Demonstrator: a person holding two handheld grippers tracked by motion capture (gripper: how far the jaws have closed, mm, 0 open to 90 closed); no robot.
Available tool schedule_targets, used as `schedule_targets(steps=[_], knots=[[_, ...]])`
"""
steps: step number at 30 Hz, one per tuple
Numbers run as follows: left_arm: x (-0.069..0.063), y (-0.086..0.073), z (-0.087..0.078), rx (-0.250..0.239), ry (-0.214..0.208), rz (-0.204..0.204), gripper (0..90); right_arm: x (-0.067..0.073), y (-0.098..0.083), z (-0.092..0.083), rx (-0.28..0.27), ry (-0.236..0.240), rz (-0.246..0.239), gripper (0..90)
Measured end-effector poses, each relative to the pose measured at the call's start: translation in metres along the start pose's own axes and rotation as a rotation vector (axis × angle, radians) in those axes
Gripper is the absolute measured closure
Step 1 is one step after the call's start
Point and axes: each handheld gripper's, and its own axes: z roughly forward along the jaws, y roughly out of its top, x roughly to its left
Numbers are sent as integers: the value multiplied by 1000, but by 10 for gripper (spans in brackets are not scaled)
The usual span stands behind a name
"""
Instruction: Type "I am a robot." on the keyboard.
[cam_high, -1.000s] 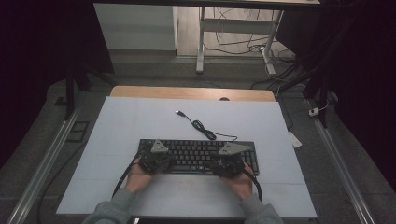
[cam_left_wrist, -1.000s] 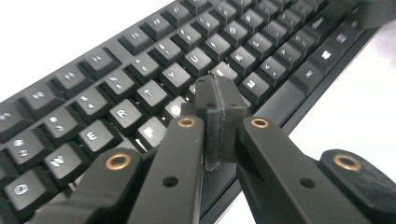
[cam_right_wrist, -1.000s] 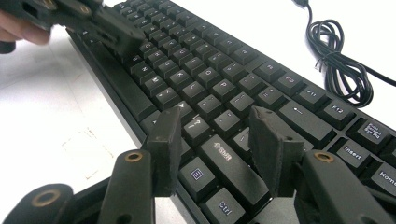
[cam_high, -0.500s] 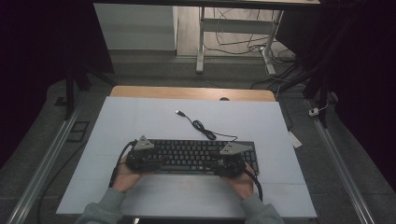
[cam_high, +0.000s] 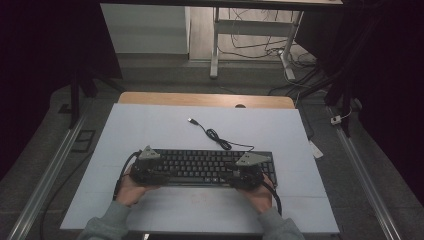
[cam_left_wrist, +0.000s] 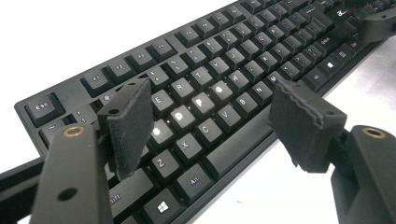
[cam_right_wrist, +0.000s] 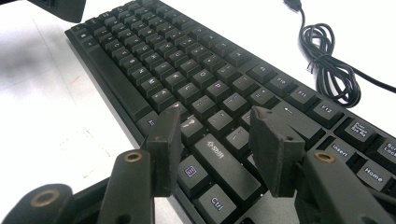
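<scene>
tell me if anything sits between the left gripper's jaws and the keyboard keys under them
Nothing visible does. The left gripper has just been opening its jaws and hangs over the left end of the keyboard, with bare keys straight below the gap. The coiled cable lies on the mat beyond the keyboard, clear of both grippers.

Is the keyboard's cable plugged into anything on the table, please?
No, the cable lies loosely coiled behind the keyboard, its USB plug free on the table.
</scene>
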Motion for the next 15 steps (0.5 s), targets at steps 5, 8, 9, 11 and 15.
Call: schedule_targets(steps=[5, 8, 9, 11, 15], knots=[[0, 0, 0, 3, -1, 2, 297, 1, 0, 0, -1, 0, -2, 542], [1, -1, 1, 4, 3, 1, 296, 1, 1, 0, 0, -2, -2, 542], [1, -1, 1, 5, 4, 1, 296, 1, 1, 0, -2, -2, -5, 542], [1, -1, 2, 7, 7, 1, 295, 1, 3, -1, -6, 3, -4, 542], [2, -2, 2, 11, 9, 1, 295, 2, 5, 1, -10, 4, -7, 542]])
